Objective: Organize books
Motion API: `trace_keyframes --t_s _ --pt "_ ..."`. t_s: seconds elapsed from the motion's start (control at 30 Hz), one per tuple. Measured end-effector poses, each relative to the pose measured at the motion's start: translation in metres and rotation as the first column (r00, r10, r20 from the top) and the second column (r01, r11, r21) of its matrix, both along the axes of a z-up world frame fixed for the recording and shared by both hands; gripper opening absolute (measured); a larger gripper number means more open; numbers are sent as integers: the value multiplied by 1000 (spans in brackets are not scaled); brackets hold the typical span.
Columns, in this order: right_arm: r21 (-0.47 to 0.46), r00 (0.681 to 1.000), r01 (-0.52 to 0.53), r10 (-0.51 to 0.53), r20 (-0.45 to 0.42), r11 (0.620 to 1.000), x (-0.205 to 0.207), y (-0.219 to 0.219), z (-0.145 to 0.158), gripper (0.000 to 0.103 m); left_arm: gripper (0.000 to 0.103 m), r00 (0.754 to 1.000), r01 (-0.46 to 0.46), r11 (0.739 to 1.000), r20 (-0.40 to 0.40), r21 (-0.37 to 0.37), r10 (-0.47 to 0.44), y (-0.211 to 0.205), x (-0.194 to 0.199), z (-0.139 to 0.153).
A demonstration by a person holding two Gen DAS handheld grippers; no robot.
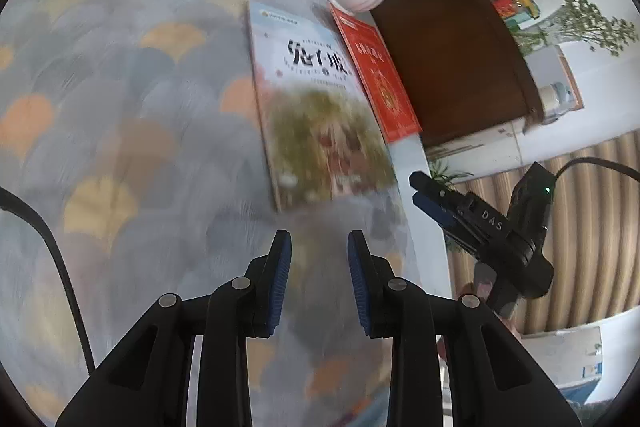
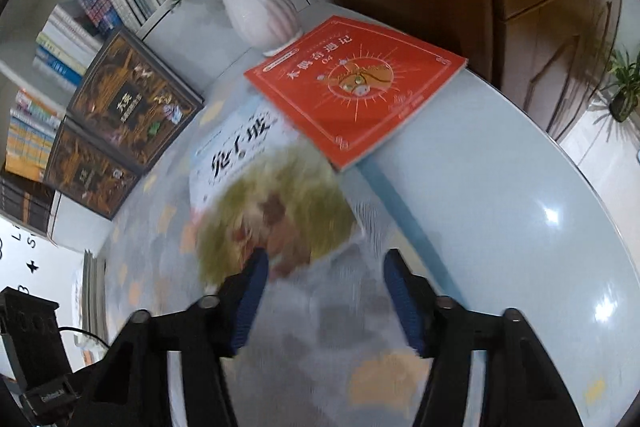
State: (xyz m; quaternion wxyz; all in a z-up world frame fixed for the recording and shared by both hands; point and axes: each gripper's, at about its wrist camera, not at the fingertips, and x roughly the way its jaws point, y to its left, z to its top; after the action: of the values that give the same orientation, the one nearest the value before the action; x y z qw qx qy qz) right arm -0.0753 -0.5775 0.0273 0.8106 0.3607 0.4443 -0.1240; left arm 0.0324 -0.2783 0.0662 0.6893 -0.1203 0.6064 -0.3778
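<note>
A pale book (image 1: pixel 312 99) with a black title and a green-brown picture lies flat on the patterned tablecloth (image 1: pixel 120 87). A red book (image 1: pixel 376 75) lies along its right side, next to a white vase. My left gripper (image 1: pixel 320 247) hovers just short of the pale book's near edge, open by a narrow gap with nothing between its pads. My right gripper (image 1: pixel 416 191) shows at the right, off the table's edge. In the right wrist view the right gripper (image 2: pixel 324 267) is open and empty over the near end of the pale book (image 2: pixel 256 187). The red book (image 2: pixel 360 87) overlaps that book's far corner.
A white ribbed vase (image 2: pixel 260 11) of blue and white flowers stands behind the red book. Two dark ornate books (image 2: pixel 132 95) lean against a shelf full of books (image 2: pixel 60 47). The bare pale blue tabletop (image 2: pixel 500 207) curves to the right. A brown cabinet (image 1: pixel 452 47) stands beyond.
</note>
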Motion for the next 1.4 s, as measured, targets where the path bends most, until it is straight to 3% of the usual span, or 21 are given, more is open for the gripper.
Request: trace_keyframes --t_s 0.3,0.53,0.77,0.93,1.13,1.23,1.4 --pt "-55 998 -64 63 -11 996 39 0 -18 48 26 997 -77 994 6 71 77 -30 42 -24" --pt "-100 995 -95 92 -34 990 55 4 -24 49 26 994 -100 993 -31 69 103 -39 54 -44" --pt "-208 975 -215 199 -95 954 59 33 -19 50 26 995 -65 994 81 85 58 -31 44 -36" --pt "-237 928 -370 347 -135 898 52 72 -15 50 25 993 -101 992 68 78 96 6 23 -30" --pt "-207 859 -513 496 -129 833 24 136 -12 54 25 984 -179 974 38 138 175 69 -35 -32" --pt "-180 803 -596 579 -142 782 5 170 -19 54 25 973 -230 957 14 175 232 102 -68 -39" --pt "-246 725 -687 664 -181 683 -19 210 -20 54 25 939 -335 933 -42 136 343 138 -96 -45"
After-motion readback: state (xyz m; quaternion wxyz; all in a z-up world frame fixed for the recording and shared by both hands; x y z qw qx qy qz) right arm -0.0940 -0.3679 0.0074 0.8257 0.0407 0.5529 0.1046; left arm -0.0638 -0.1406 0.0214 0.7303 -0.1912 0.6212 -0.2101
